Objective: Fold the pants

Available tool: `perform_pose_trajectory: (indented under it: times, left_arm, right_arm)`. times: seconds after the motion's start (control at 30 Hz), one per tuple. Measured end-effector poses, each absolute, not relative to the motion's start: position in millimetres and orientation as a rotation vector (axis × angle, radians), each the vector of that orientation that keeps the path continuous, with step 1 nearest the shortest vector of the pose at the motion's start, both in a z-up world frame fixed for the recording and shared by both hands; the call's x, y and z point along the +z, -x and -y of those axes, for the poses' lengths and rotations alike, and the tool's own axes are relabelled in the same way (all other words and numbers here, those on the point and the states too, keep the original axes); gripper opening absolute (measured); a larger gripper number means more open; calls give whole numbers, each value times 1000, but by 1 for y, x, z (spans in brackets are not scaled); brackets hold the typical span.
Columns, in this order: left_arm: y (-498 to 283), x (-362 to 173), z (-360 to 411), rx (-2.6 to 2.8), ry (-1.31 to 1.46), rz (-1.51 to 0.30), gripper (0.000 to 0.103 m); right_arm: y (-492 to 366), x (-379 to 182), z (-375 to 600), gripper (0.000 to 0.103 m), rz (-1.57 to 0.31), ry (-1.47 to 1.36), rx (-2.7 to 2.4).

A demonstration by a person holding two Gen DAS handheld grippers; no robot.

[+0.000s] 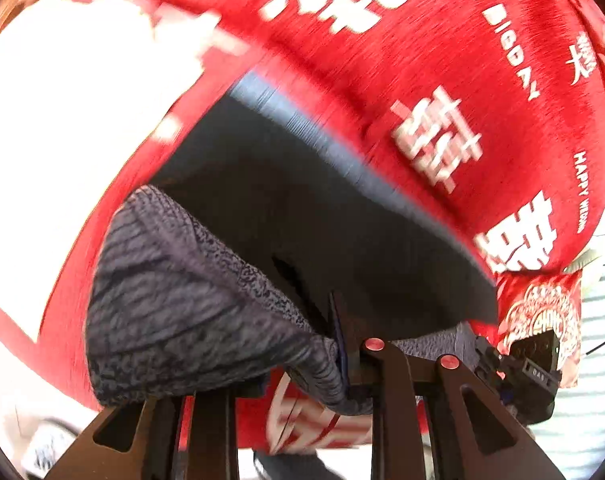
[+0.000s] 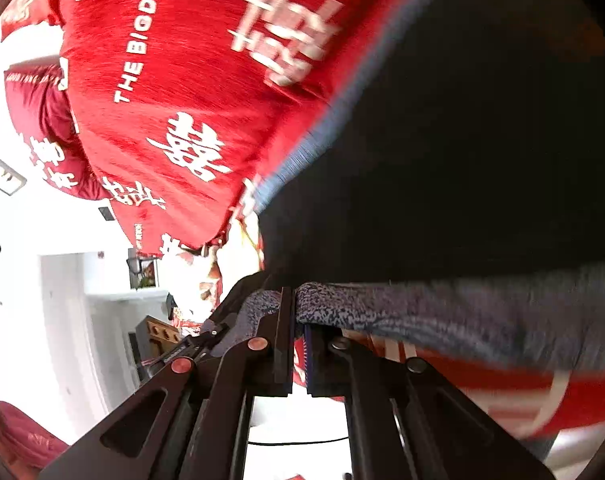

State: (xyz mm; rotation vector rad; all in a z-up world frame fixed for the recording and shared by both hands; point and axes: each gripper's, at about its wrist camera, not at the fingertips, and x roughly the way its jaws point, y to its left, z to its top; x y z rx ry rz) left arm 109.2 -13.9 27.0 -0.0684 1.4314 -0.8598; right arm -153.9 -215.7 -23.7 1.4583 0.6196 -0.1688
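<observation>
In the left wrist view, the left tool (image 1: 352, 364) is clenched on the grey knitted edge of the pants (image 1: 206, 292), with the cloth bunched between its closed jaws. The fabric hangs in a fold to the left of the tool, lifted above the red bedspread (image 1: 442, 80) — a cover printed with white characters and the words "HAPPY WEDDING". Beyond the grey band, the dark body of the pants spreads away toward the far side, a blue-grey edge lying against the red cover. At the right of this view the other tool shows, close by and holding the same grey band.

In the right wrist view, the right tool (image 2: 298, 332) is also clenched, its jaws nearly together on the grey band of the pants (image 2: 442, 312), which runs off to the right. The dark cloth fills the far right. The red bedspread (image 2: 190, 80) lies to the left, and further left a white wall (image 2: 30, 272) — both frames are blurred.
</observation>
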Motion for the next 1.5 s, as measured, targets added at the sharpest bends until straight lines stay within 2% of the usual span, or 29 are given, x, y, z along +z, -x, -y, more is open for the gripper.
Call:
perform_pose_trajectory:
  times: [0.17, 0.33, 0.43, 0.57, 0.6, 0.63, 0.67, 0.7, 0.73, 0.87, 1.1, 1.13, 1.17, 1.2, 1.33, 1.4, 1.5]
  left_arm:
    - [-156, 24, 85, -884, 8, -1340, 26]
    - [-198, -29, 140, -783, -73, -1327, 26]
    - [-212, -63, 156, -724, -75, -1380, 28]
    - [-208, -43, 155, -733, -116, -1367, 31]
    - [-206, -35, 152, -744, -134, -1359, 31]
    - [-203, -25, 146, -750, -157, -1348, 38]
    - [-200, -14, 141, -743, -178, -1326, 55]
    - [-198, -1, 133, -718, -203, -1286, 63]
    - [-196, 10, 124, -696, -213, -1245, 70]
    - [-194, 17, 107, -649, -221, -1245, 70]
    - [-186, -52, 172, -559, -378, -1248, 70]
    - [-187, -58, 179, -525, -402, -1226, 70]
    - [-188, -61, 185, -508, -407, -1200, 72]
    - [-190, -62, 189, -497, -410, -1192, 72]
    - [-186, -48, 186, -499, -429, -1231, 72]
    - [-175, -37, 181, -515, -457, -1229, 72]
    - [-144, -23, 174, -560, -511, -1223, 72]
  right_arm:
    - [92, -19, 290, 4, -712, -1347, -138]
    - [37, -55, 345, 4, -840, -1258, -161]
    - [15, -85, 360, 5, -919, -1218, -202]
    - [15, -104, 373, 7, -928, -1291, -220]
    - [14, -99, 372, 12, -940, -1283, -213]
    - [15, -90, 369, 18, -957, -1254, -209]
    - [15, -80, 366, 34, -971, -1209, -210]
    - [16, -67, 362, 48, -979, -1156, -210]
    - [19, -54, 356, 50, -975, -1110, -214]
    - [18, -27, 334, 48, -954, -1074, -133]
    - [-49, -68, 313, 47, -1139, -856, -129]
    - [-54, -76, 321, 46, -1153, -839, -158]
    - [-57, -78, 329, 40, -1155, -837, -182]
    - [-54, -76, 336, 39, -1135, -852, -200]
    - [-16, -44, 365, 46, -984, -908, -280]
    - [8, -30, 372, 53, -953, -929, -310]
    - [53, -14, 375, 53, -911, -999, -333]
